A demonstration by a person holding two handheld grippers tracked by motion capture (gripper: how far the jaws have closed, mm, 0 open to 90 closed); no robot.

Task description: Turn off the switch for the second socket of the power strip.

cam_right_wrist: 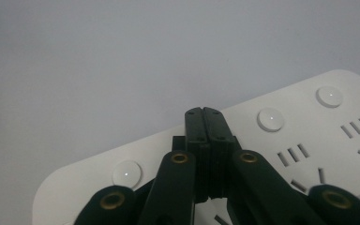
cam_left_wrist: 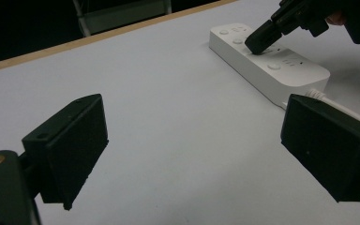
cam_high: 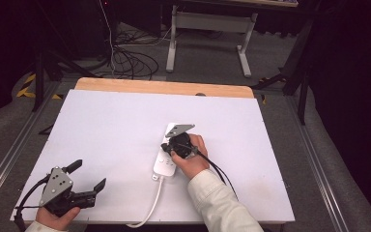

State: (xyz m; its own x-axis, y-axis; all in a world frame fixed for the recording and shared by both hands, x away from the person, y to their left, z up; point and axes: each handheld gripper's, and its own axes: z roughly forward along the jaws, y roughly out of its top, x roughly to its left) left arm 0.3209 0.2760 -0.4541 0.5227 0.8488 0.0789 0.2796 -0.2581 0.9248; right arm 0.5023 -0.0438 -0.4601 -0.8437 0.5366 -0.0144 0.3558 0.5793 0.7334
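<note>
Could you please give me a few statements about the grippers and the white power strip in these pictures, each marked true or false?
1. The right gripper, jaws shut, has its tip on top of the white plastic power strip. True.
2. The left gripper is clamped on the strip's white cable. False: its jaws are open and apart from it.
3. The strip lies on the white tabletop. True.
4. A plug sits in one socket. False: the visible sockets are empty.
</note>
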